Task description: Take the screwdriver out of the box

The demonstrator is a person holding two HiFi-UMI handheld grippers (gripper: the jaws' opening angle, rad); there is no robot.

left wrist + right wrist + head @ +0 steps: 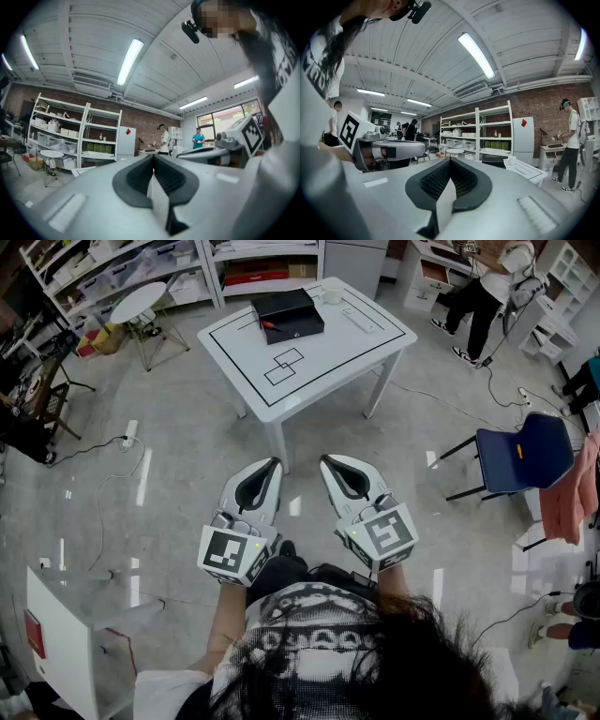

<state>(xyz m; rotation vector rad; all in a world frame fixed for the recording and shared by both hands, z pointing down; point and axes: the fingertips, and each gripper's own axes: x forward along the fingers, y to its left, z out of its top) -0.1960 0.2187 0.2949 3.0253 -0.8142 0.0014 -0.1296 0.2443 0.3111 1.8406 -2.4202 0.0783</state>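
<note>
White table (pixel 309 371) at top centre of head view, w/ a black outline drawn on it. Black box (pixel 289 313) sits on the table's far part. Screwdriver (pixel 269 325) w/ red handle lies at the box's left front edge. It's tiny here; can't tell if it's inside the box or on top, and the tip is hard to make out. White cup (pixel 333 294) at the table's far edge, just beside the box.

Left gripper (pixel 274 463) and right gripper (pixel 325 459) are both on the near side of the table, well apart from it, side by side close to the person's body. They point toward the table. Jaws of each are pressed together, nothing between them. Arms are mostly hidden behind the marker cubes, and the person's hair cuts off the bottom of the view.

Right gripper view: the table, box and cup show small past the jaws, but the screwdriver can't be made out. Left gripper view: table is mostly blocked by the gripper's own body.

Blue chair (pixel 525 454) stands right of the table, apart from it.
</note>
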